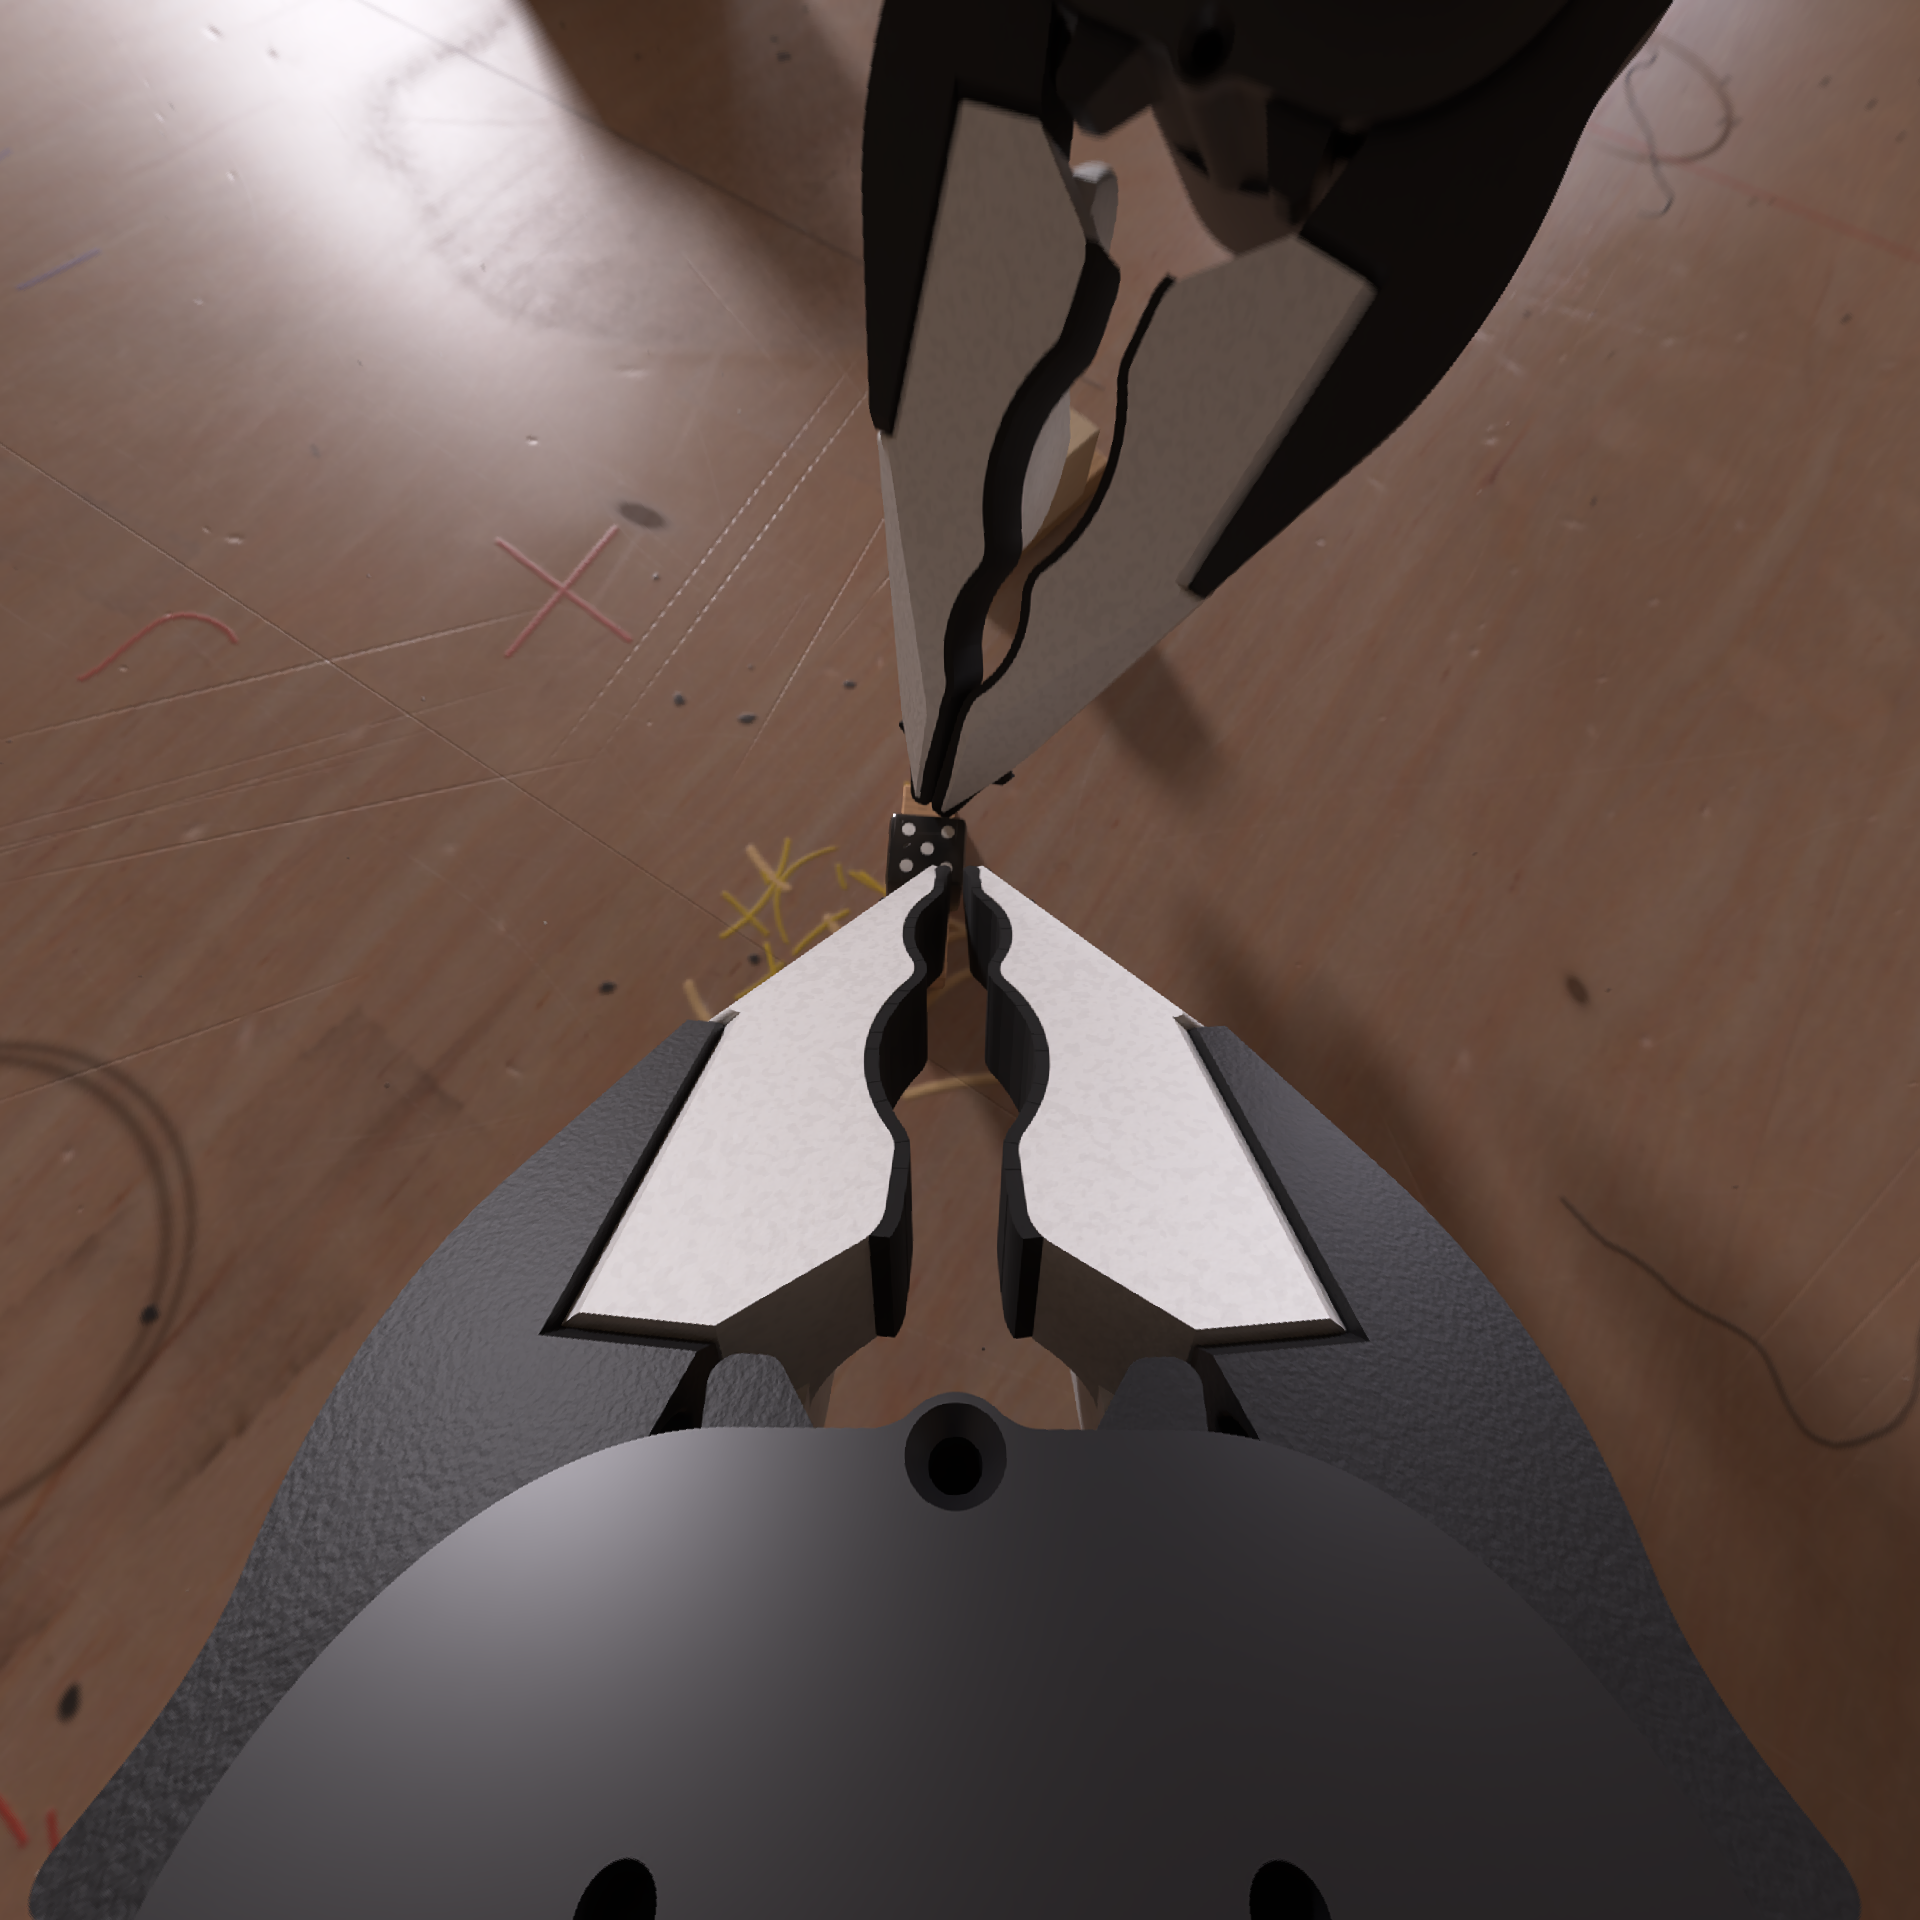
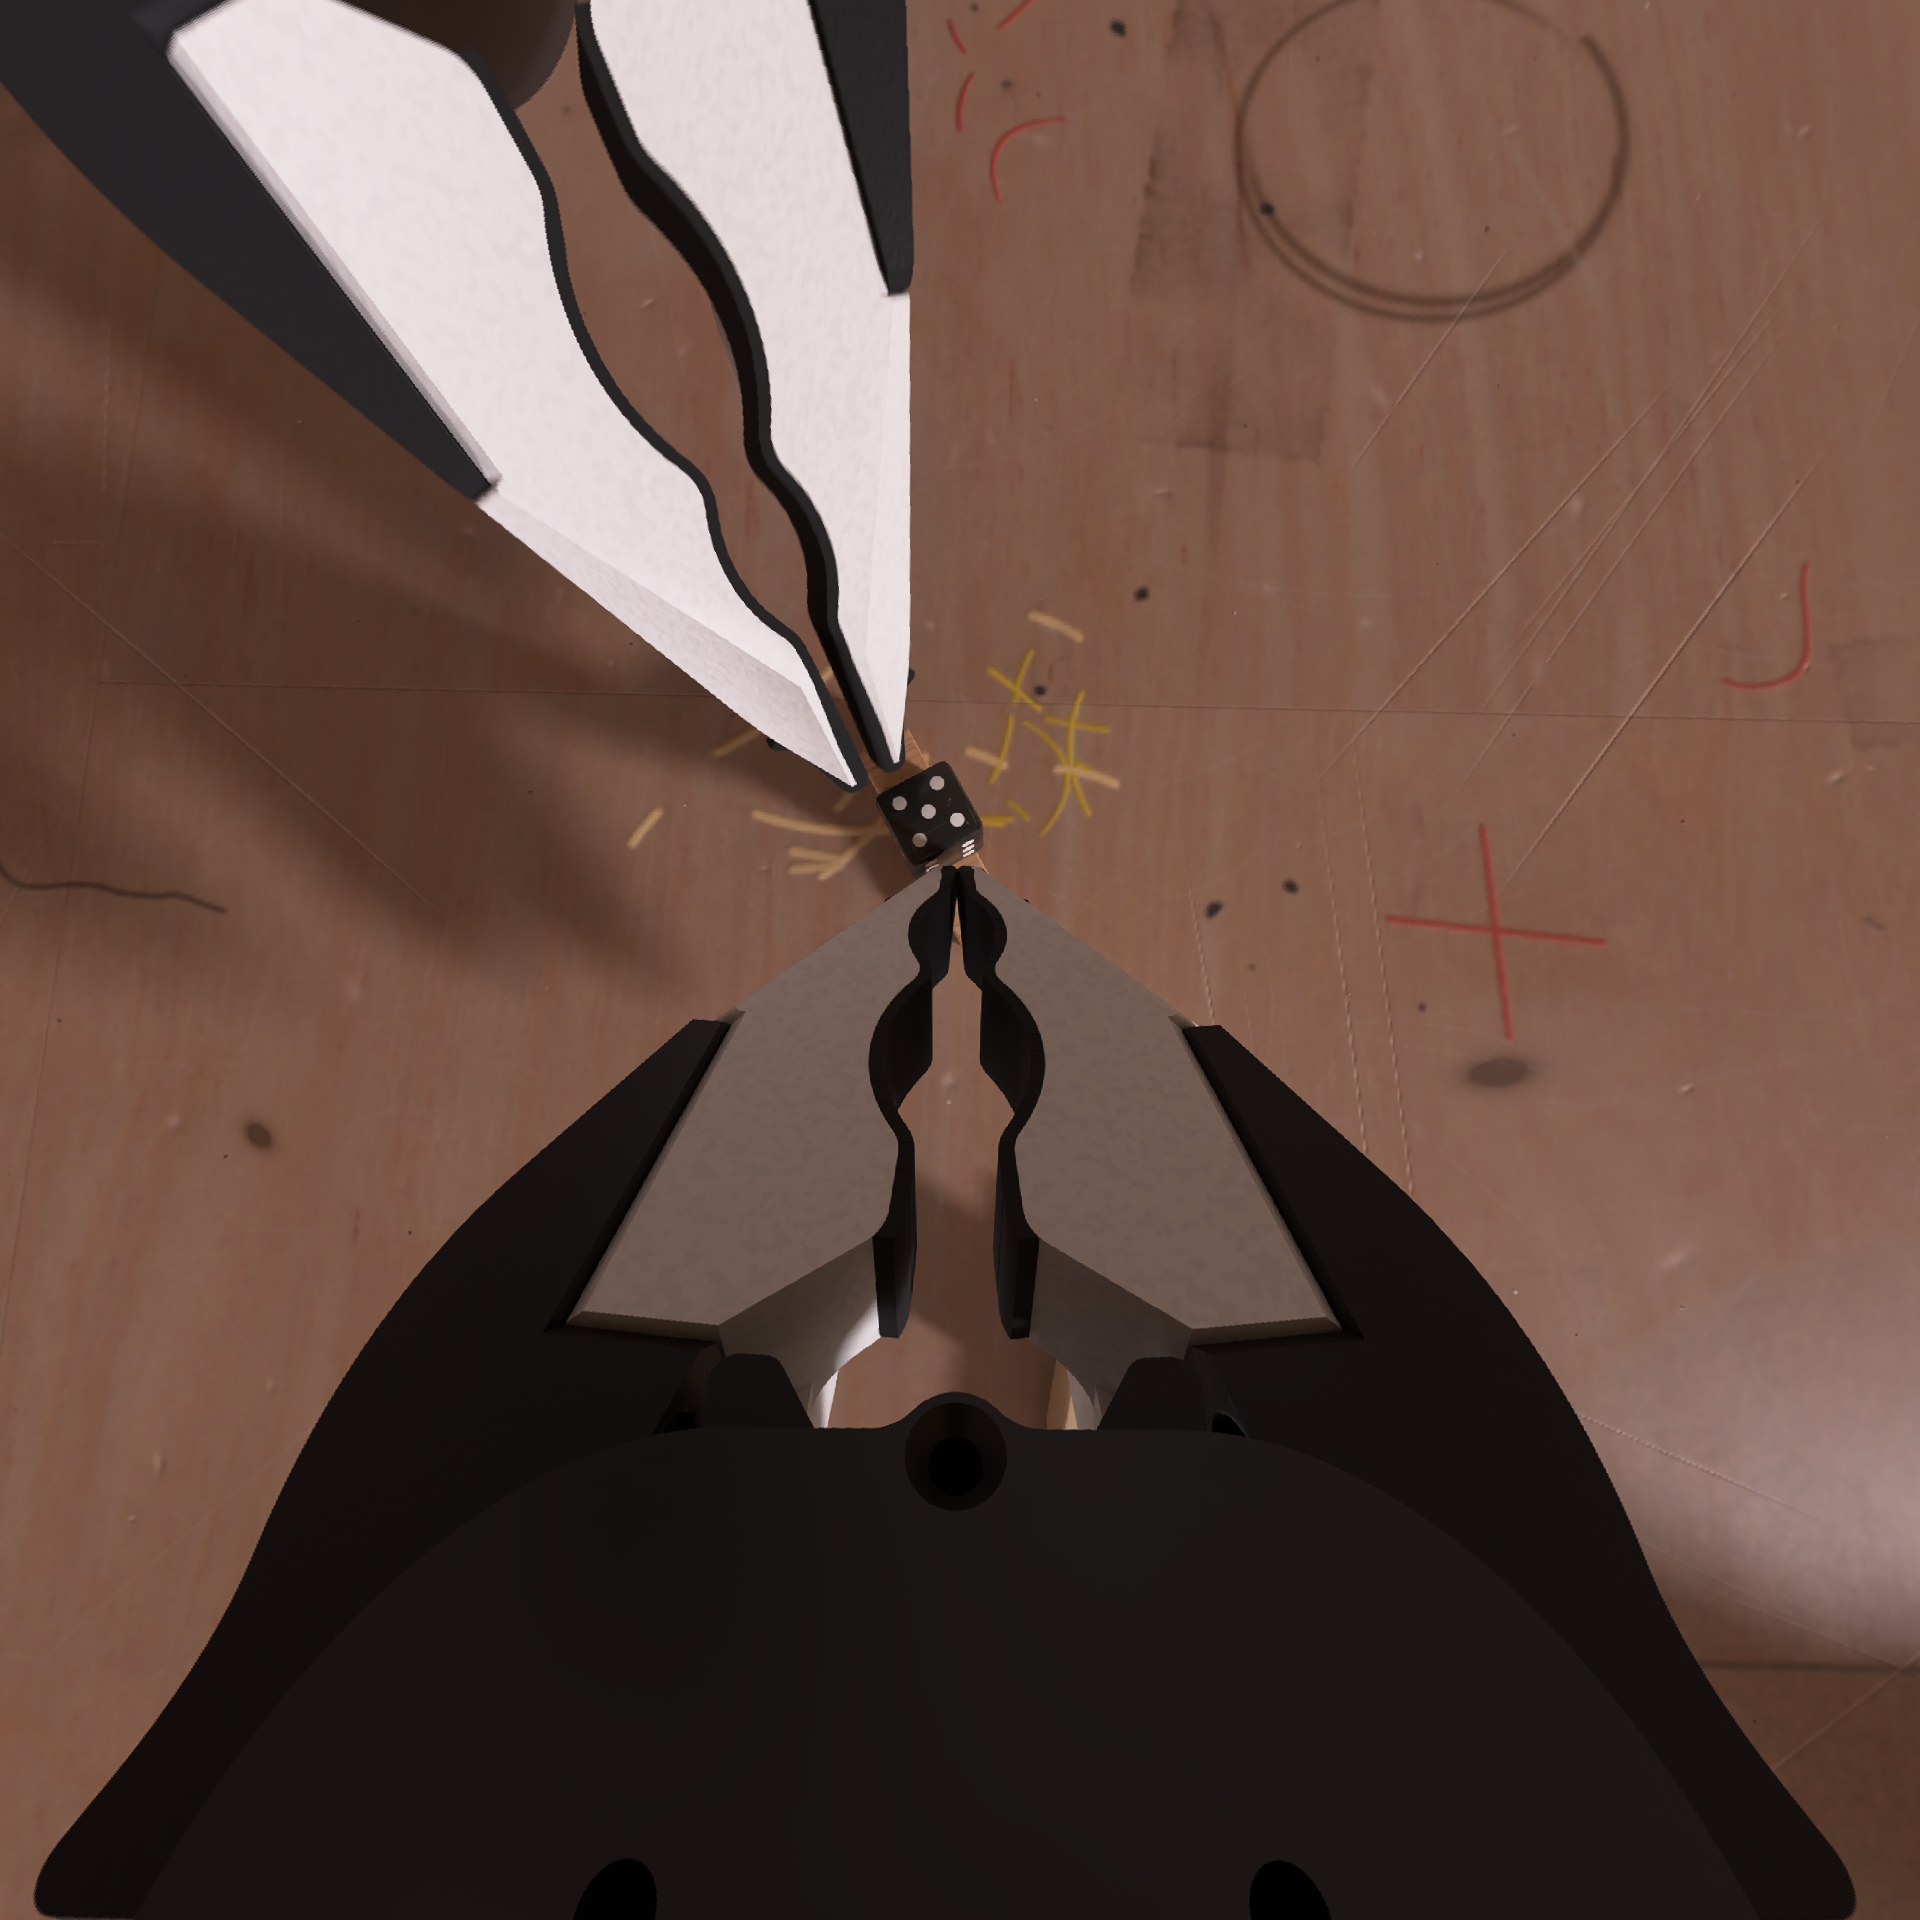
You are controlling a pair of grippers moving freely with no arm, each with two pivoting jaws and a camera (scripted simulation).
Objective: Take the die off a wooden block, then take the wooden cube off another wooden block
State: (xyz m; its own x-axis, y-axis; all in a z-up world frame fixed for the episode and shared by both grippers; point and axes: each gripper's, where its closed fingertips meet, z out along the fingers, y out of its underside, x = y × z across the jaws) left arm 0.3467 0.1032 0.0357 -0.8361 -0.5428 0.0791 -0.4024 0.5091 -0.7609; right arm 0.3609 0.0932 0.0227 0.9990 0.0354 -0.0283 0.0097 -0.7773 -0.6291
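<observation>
The black die [image 1: 925, 847] with white pips sits between the two grippers, which face each other tip to tip above the brown, scuffed counter [image 1: 312, 416]. In the left wrist view, the left gripper [image 1: 954, 878] has its fingers [image 1: 790, 1122] drawn nearly together, a narrow gap remaining at the tips; those tips lie at the near lower corner of the die, and whether they pinch it cannot be told. A pale wooden block [image 1: 951, 956] shows through the gap between these fingers, below the die. The right gripper [image 1: 935, 795] comes down from the top of that view, its fingers close together, tips just beyond the die's far edge. Tan wood shows through its gap as well, but which piece it is cannot be told. In the right wrist view, the right gripper's tips are all but closed just beside the die's near corner; contact cannot be confirmed. Yellow scribbles [image 2: 1049, 748], a red cross [image 2: 1494, 930] and a drawn ring [image 2: 1434, 171] mark the counter.
</observation>
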